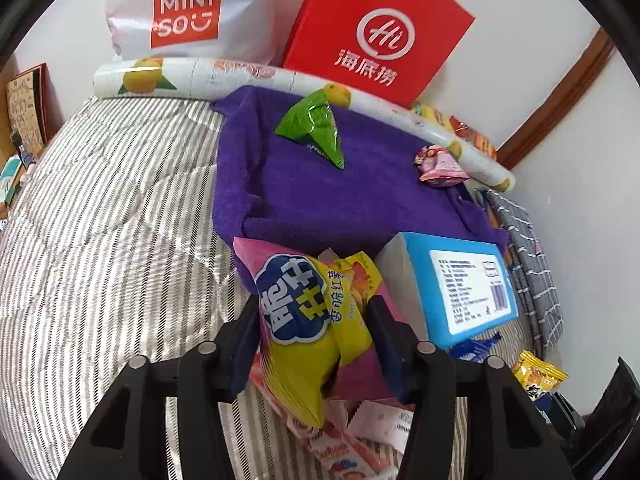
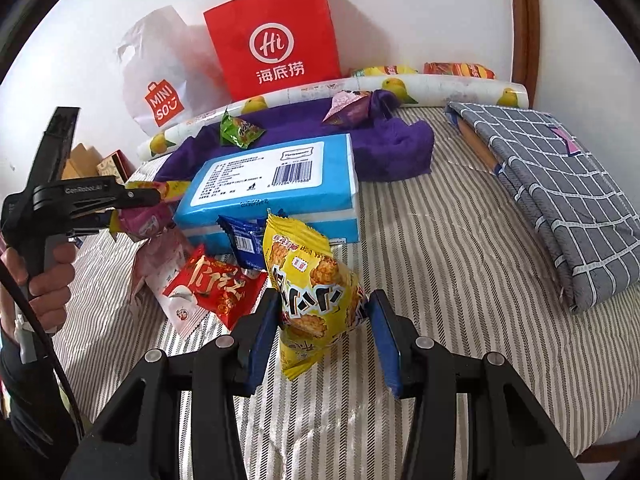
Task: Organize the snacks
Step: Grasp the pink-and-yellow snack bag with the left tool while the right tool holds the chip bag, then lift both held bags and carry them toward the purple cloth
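Step in hand: judged to be carrying two picked-up packets off the snack heap toward the purple towel (image 1: 320,184), where a green packet (image 1: 314,128) and a pink packet (image 1: 440,164) already lay.
Left gripper (image 1: 316,328): jaws narrowed onto a pink-and-yellow sweet-potato-chip bag (image 1: 304,312), both pads pressing its sides; bag puffed and standing up between them.
Right gripper (image 2: 324,320): jaws narrow, clamped on a yellow rice-cracker packet (image 2: 316,296), lifted clear of the striped bedsheet (image 2: 440,280).
Doing it well: best kept light on both grips, since puffed bags may pop or slip; best set down apart from the green and pink packets, not on the blue tissue pack (image 2: 276,184).
Still in the heap: red packet (image 2: 216,288), dark blue packet (image 2: 242,236), pale pink wrappers, just beside the tissue pack.
Left pose: pitched steeply down over the heap; hand (image 2: 48,280) wrapped round the handle.
Right pose: pitched steeply down, level across the jaws; hand not visible.
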`<state>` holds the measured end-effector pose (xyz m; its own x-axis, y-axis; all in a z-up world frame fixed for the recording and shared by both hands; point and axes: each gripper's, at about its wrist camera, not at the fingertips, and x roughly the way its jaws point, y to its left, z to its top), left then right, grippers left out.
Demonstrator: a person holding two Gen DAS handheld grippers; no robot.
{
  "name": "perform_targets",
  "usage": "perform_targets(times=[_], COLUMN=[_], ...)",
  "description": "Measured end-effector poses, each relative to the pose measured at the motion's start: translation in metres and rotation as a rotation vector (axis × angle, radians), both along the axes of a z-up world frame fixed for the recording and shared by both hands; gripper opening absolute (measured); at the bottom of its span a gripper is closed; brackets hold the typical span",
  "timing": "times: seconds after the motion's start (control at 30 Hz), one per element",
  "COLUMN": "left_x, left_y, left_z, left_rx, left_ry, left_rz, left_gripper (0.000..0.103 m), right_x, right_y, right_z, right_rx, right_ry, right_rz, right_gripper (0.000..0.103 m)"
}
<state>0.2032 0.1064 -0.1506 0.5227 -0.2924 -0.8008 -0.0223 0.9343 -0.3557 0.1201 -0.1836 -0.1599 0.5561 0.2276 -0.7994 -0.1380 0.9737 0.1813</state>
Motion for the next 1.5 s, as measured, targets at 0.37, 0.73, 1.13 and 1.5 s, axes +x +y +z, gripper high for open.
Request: perform_targets(times=[0.37, 0.73, 1.13, 1.5], left_x=[-0.043, -0.074, -0.071, -0.050], left_y=[0.011, -0.008, -0.026, -0.034], left_z=[0.029, 0.051, 0.070, 0.078], left_rx=[-0.016, -0.014, -0.030, -0.036], left_ry=[-0.076, -0.125, -0.155, -0.151], left_rz=[-0.012, -0.064, -0.098, -0.127], left_gripper=[0.048, 0.048, 0.048, 0.048], right_x=[-0.017, -0.030, -0.032, -0.012], right_y=[0.016, 0.022, 0.015, 0.015], right_z=[0.017, 0.044, 0.066, 0.074], right_rx=[-0.005, -0.039, -0.032, -0.032], right_ry=[-0.028, -0.081, -0.121, -0.129], right_rz=[0.015, 0.018, 0.004, 0.005], right_gripper=[0.046, 0.045, 0.045, 0.045])
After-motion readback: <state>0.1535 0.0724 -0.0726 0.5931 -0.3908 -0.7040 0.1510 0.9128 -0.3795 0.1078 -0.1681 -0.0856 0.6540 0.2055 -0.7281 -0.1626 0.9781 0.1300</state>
